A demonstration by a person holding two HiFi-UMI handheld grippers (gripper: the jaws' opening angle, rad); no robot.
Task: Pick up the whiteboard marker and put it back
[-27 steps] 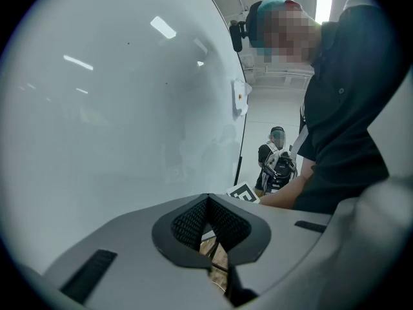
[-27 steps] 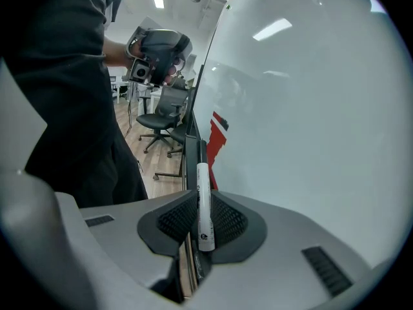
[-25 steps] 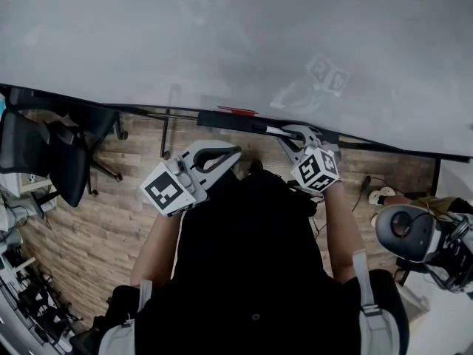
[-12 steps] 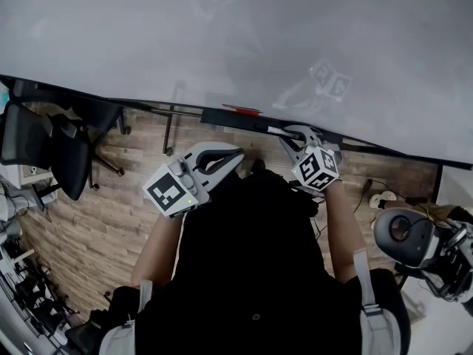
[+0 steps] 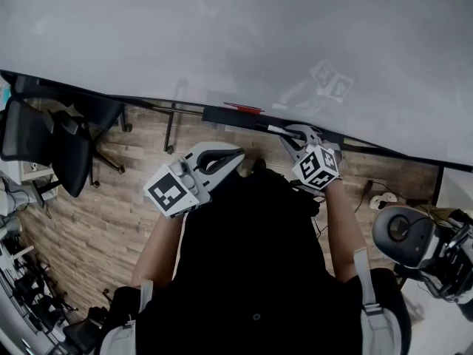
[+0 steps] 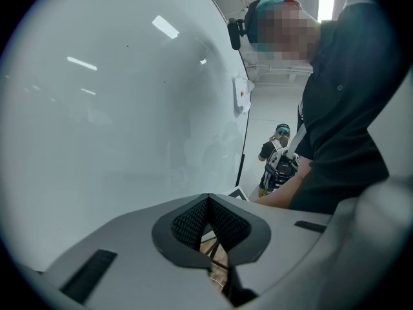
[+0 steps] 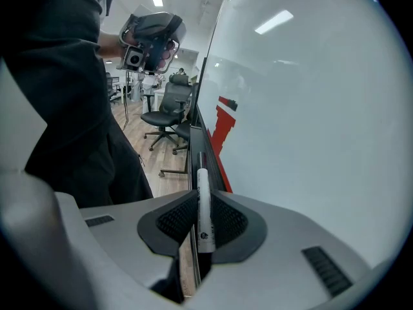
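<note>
**lurker_42:** so did anything actually move in the last second?

**me:** honestly, barely. Left to right: the office chair [image 5: 52, 143] on the wood floor [image 5: 111, 220] at the far left has only slid a touch in the head view, and that's my head drifting, not the chair. My left tool [image 5: 236, 154] is parked in front of me exactly where it was. It points toward the whiteboard [image 5: 222, 35], pads pinched together with nothing in them.

**lurker_42:** and the marker?

**me:** no change there either. A thin red thing [image 5: 242, 109] lies along the black ledge [image 7: 195, 137] under the board. Just right of it is my right tool [image 5: 290, 133], tilted down over the ledge, same spot as a second ago. The right gripper view shows the whiteboard marker [image 7: 203, 208] still clamped between the pads. Its white barrel runs lengthwise along the ledge and sticks out past the tips, well clear of the red thing. I can't tell from either view whether its far end is touching the ledge.
</note>
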